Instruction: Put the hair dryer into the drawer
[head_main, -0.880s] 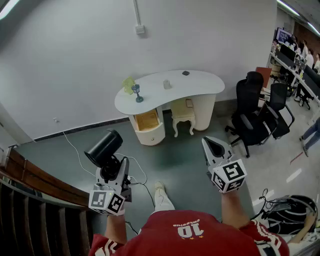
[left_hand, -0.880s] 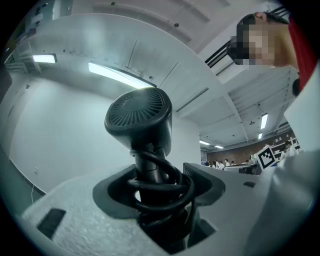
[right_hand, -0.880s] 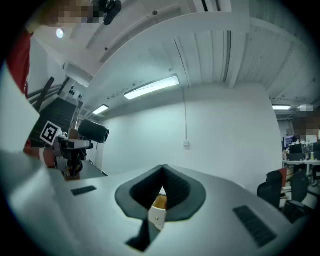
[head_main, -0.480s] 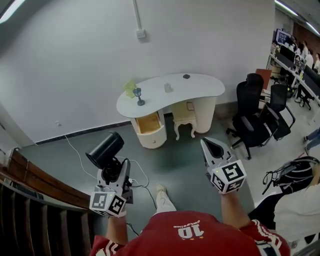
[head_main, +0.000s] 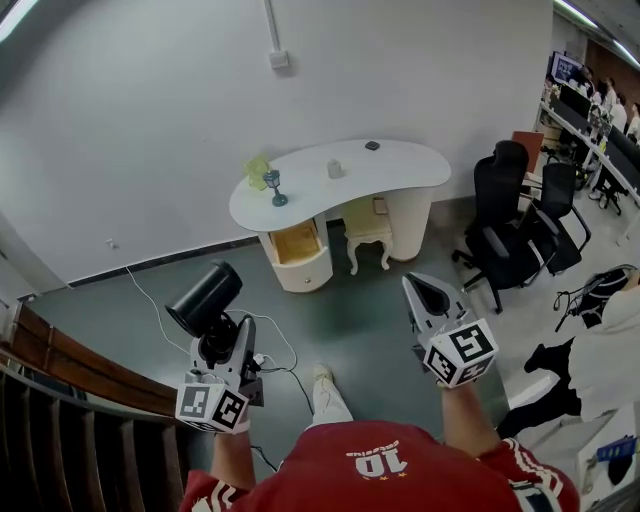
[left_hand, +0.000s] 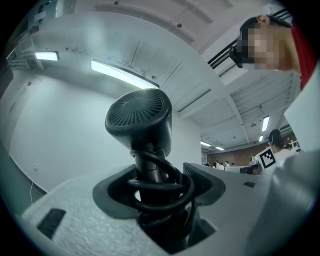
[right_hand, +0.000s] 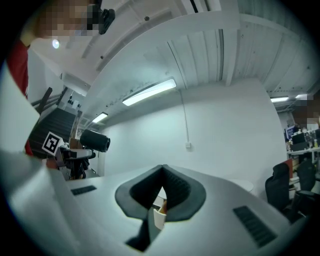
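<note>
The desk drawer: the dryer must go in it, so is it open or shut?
Open. The drawer is pulled out from under the white desk, its tan inside showing in the head view.

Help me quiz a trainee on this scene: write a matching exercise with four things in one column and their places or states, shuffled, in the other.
Things:
1. hair dryer
2. drawer
3. goblet
4. right gripper

Places or states:
A. jaws together, nothing between them
B. pulled open under the desk
C. standing on the desk top
D. held by its handle in the left gripper

Pairs: 1-D, 2-B, 3-C, 4-A
</note>
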